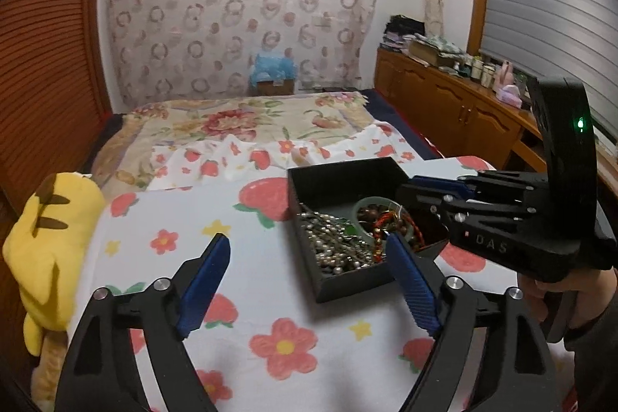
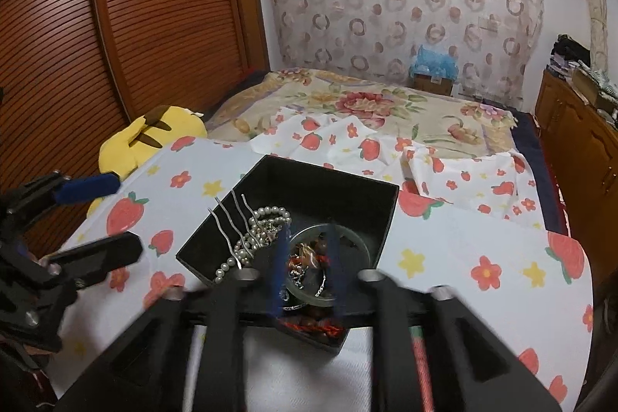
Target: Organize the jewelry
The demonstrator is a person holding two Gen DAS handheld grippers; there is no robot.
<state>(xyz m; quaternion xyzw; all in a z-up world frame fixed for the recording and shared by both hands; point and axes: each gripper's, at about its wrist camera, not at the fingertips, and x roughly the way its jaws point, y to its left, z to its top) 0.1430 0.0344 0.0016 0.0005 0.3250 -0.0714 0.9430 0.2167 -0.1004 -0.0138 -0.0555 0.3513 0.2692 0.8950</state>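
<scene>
A black open box (image 1: 340, 180) (image 2: 309, 180) sits on a strawberry-print cloth. It holds a pearl necklace (image 1: 332, 250) (image 2: 266, 222), a silver hair comb (image 2: 228, 222), a pale green bangle (image 1: 361, 215) (image 2: 359, 242) and red and brown bead strings (image 1: 386, 219) (image 2: 309, 261). My left gripper (image 1: 309, 253) is open and empty, just before the box's near left corner. My right gripper (image 2: 307, 246) (image 1: 409, 190) hangs over the box above the bangle, its blue fingers (image 2: 280, 257) a narrow gap apart and motion-blurred. I cannot tell whether it holds anything.
A yellow plush toy (image 1: 50, 238) (image 2: 146, 138) lies at the cloth's left edge. A bed with a floral cover (image 1: 239, 118) lies behind. A slatted wooden wardrobe (image 2: 116, 26) stands left, a cluttered wooden cabinet (image 1: 463, 95) right.
</scene>
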